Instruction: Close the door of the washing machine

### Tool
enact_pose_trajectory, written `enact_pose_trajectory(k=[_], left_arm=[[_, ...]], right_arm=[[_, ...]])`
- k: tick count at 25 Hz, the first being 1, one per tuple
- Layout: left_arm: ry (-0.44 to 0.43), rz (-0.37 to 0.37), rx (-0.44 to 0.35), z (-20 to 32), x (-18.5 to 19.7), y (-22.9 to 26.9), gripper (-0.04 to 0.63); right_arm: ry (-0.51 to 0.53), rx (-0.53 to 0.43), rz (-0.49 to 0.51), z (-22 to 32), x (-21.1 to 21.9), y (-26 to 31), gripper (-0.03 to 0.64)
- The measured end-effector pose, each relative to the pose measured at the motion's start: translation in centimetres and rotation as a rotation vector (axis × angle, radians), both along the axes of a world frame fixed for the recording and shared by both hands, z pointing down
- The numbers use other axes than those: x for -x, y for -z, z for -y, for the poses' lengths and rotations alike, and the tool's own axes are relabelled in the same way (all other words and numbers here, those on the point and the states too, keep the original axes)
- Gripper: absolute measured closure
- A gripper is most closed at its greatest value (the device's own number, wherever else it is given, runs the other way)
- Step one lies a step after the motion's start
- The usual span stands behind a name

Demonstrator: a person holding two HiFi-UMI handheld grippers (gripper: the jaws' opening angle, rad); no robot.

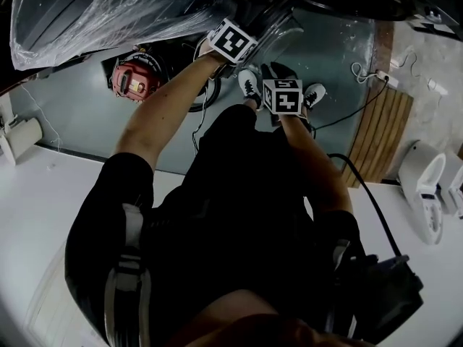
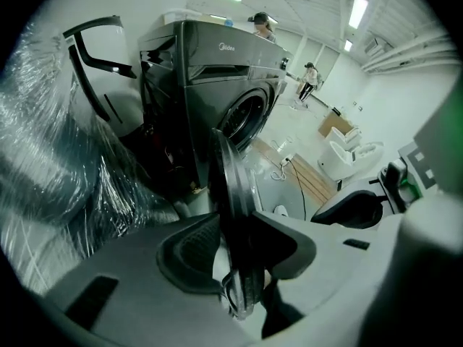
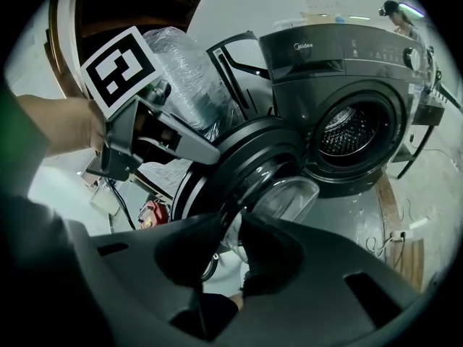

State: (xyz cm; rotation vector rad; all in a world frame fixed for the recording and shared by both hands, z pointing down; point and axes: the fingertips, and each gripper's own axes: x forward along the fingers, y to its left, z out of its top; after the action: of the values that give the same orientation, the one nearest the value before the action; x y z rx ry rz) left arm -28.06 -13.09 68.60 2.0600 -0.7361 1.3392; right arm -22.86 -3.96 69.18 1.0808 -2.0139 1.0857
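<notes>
Dark grey, the door stands open at eight o'clock of the washing machine. We pinch its rim with the left gripper and right gripper, jaws partway apart.

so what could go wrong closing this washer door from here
The left gripper and right gripper pinch only the thin rim of the washing machine door, so either might slip mid-swing. Jaws kept on that rim could get trapped against the washing machine. A black cable lies by the person's shoes.
</notes>
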Motion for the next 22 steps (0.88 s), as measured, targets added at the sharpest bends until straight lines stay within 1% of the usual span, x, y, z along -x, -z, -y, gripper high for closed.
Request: enact_pose_trajectory(k=[6, 12, 17, 19, 22], left_arm=[[0.073, 0.002, 0.011, -2.1, -3.8, -0.2, 0.463], [0.139, -0.031, 0.084, -3.5, -8.0, -0.4, 0.456], [0.208, -0.047, 0.1, -4.0, -11.5, -0.3, 0.442], [0.221, -0.052, 0.102, -4.1, -12.8, -0.4, 0.436], [0.217, -0.059, 0.095, -4.1, -14.5, -0.3, 0.425]], right_arm=[[-0.04, 0.031, -0.013, -1.0, -3.6, -0.6, 0.517], [-0.092, 0.039, -0.046, -1.4, -8.1, -0.9, 0.515], [-0.137, 0.048, -0.051, -1.1, -11.7, -0.5, 0.515], [-0.147, 0.045, -0.061, -1.0, -13.3, -0.4, 0.509], [-0.159, 0.041, -0.07, -1.1, -15.5, 0.0, 0.509]])
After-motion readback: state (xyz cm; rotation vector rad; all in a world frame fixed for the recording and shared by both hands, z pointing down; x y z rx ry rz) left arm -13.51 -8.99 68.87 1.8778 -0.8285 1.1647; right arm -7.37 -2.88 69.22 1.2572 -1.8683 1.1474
